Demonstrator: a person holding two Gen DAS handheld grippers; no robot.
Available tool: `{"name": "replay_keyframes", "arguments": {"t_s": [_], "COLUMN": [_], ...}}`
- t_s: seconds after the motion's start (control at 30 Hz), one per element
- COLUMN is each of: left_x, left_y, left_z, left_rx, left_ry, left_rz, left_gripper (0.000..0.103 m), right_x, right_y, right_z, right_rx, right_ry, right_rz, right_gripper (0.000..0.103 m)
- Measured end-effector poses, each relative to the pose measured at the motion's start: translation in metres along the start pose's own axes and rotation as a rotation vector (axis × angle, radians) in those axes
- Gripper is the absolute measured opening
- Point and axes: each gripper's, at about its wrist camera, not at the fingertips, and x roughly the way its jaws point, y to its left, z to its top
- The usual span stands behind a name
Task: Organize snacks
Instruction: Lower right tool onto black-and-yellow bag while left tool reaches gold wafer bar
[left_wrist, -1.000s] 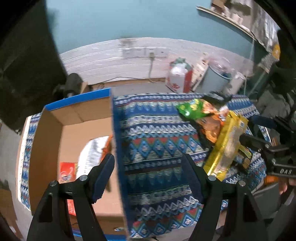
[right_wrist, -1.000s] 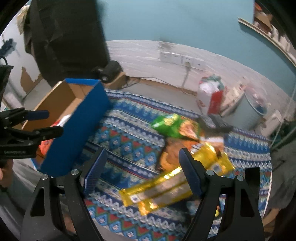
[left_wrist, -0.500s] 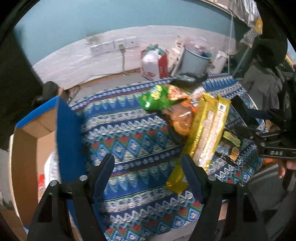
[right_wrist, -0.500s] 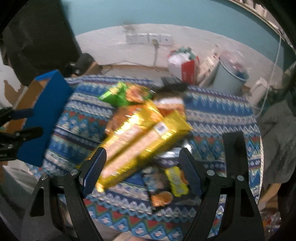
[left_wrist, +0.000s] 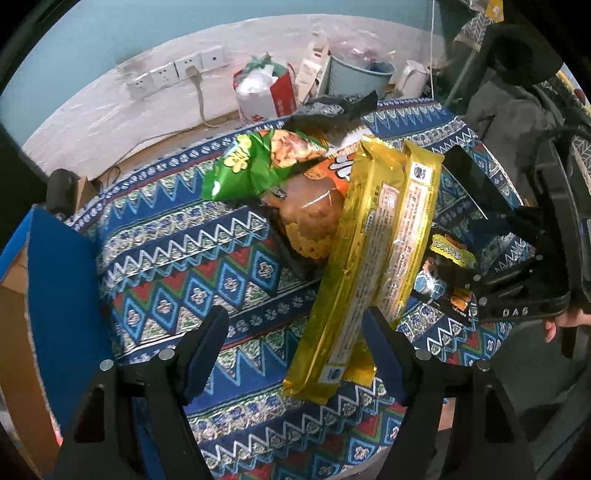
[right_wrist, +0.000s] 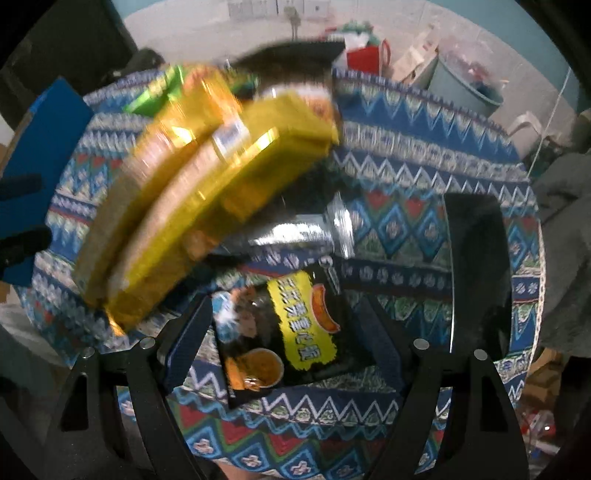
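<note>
On the patterned tablecloth, a black snack packet is framed lengthwise between the spread, empty jaws of the right gripper, the nearer one. The left gripper is likewise spread, beside the gold packs.

Left gripper pointing steeply down, fingers apart; right gripper likewise, empty

This looks like a room in a home. A patterned cloth covers the counter (it holds snacks), with wall sockets and a bucket behind.
</note>
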Motion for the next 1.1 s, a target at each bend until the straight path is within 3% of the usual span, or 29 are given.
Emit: {"name": "replay_keyframes", "arguments": {"t_s": [0.5,0.9,1.03,1.1], "left_x": [0.038,0.053,0.052,0.050], "left_y": [-0.018,-0.019,-0.027,-0.035], "left_z": [0.013,0.024,0.028,0.029], "left_rx": [0.012,-0.029,-0.009,0.021], "left_ry": [0.079,0.080,0.070,0.061], "left_rz": [-0.037,-0.123,-0.134,-0.104], "left_gripper": [0.077,0.076,0.060,0.061], "right_x": [0.040,0.052,0.048,0.044], "right_y": [0.010,0.019,0.011,0.006], "right_z": [-0.013,-0.012,-0.017,-0.020], "right_rx": [-0.061,-0.042,-0.018,0.003], "right_ry": [0.129,0.093,0.085,0.079], "right_rz": [0.038,0.060,0.086,0.092], "right_gripper": [0.082,0.082,0.074,0.069]}}
